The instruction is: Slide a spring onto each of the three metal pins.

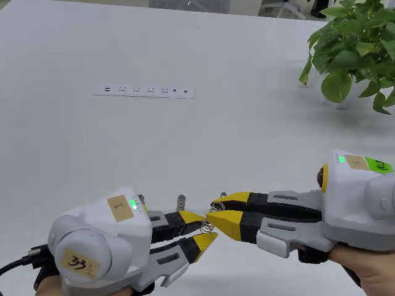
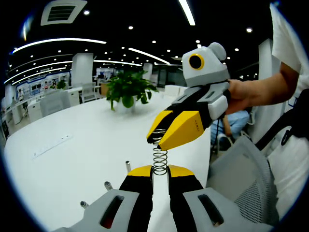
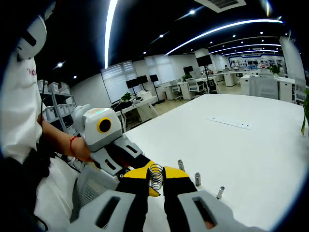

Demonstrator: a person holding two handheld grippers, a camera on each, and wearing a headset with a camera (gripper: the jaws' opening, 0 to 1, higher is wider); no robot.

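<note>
A small metal spring (image 1: 207, 224) hangs above the white table (image 1: 185, 142), held between both grippers' yellow tips. My left gripper (image 1: 202, 229) comes in from the lower left and grips the spring's (image 2: 160, 158) lower end. My right gripper (image 1: 213, 213) reaches in from the right and pinches the upper end; it shows in the left gripper view too (image 2: 157, 138). The spring (image 3: 155, 176) sits between my right gripper's (image 3: 155, 173) jaws. Three short metal pins (image 3: 197, 179) stand in a row on the table just beyond the tips, seen also at pins (image 2: 108, 185). One pin (image 1: 181, 202) appears to carry coils.
A white power strip (image 1: 144, 91) lies flat at the middle of the table. A potted green plant (image 1: 355, 49) stands at the far right corner. A grey mesh chair (image 2: 241, 179) sits beside the table's near edge.
</note>
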